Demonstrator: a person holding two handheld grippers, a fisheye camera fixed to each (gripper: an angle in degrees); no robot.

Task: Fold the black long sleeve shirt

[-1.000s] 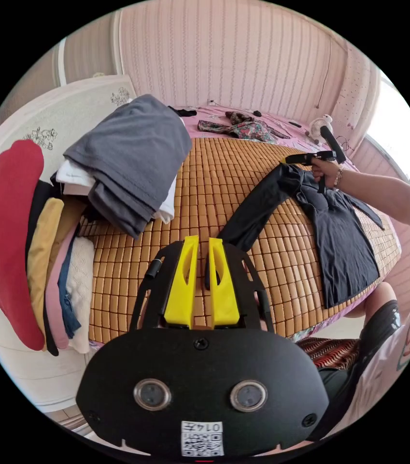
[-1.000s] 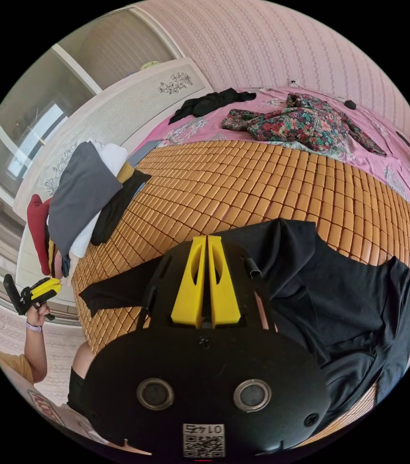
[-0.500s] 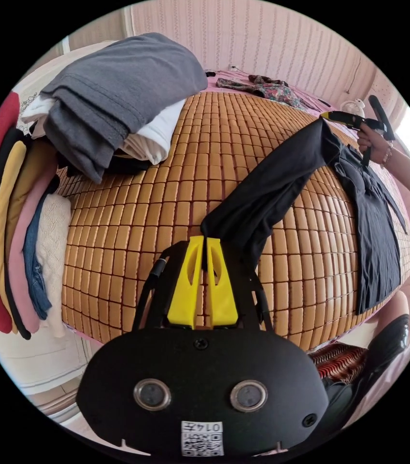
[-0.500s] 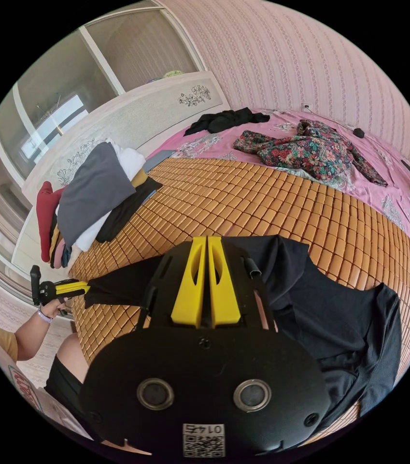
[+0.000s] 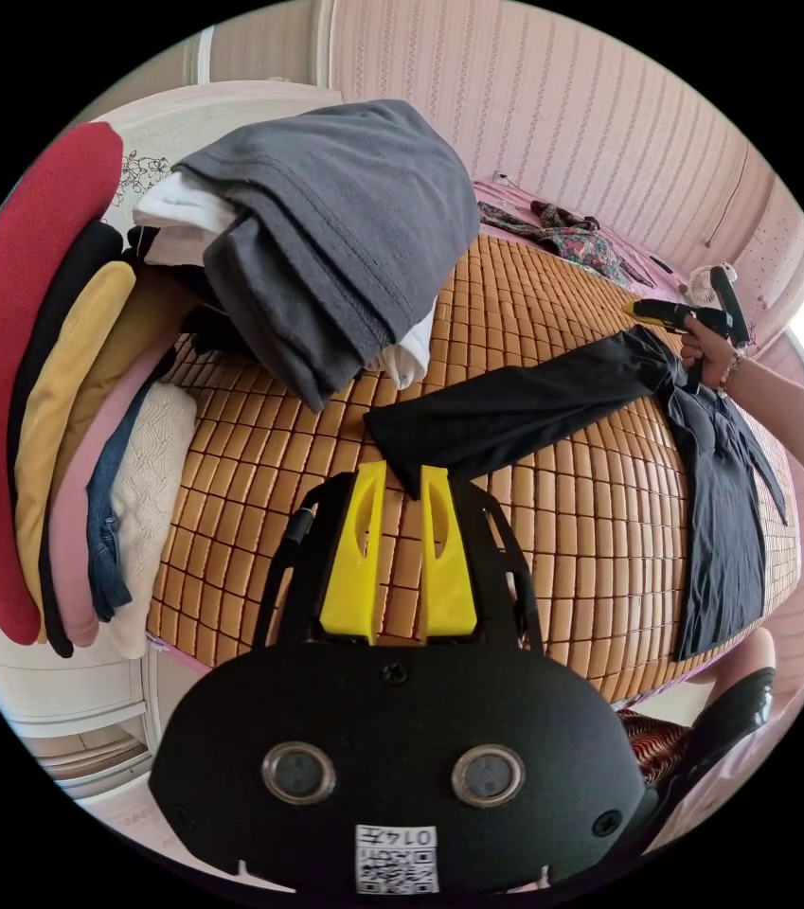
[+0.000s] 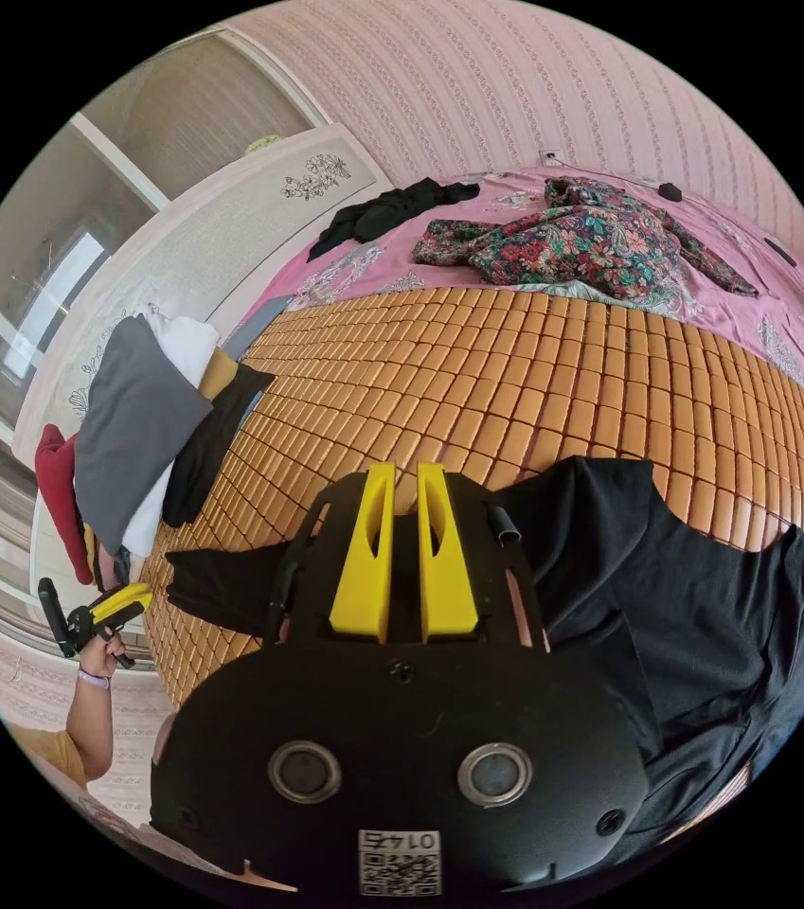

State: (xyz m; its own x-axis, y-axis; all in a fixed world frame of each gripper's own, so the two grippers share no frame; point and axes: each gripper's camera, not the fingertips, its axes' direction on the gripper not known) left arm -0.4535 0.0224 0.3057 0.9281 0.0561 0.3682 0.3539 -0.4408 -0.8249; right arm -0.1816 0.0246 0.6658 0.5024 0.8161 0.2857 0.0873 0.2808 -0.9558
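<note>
Both yellow fingers of the left gripper stand a little apart with nothing between them. The tip of the black sleeve lies flat on the bamboo mat, just past those fingertips, maybe touching one.

Going right, the sleeve runs across the mat to the rest of the black long sleeve shirt, which is spread near the mat's edge. The right gripper hovers over the shoulder part. Its fingers are a little apart too and pinch nothing.

The shirt looks soft, thin and light. It will likely flop and wrinkle when lifted. Good spots to grab seem to be the cuff end and the shoulder seam.

A pile of folded clothes sits at the far left.
</note>
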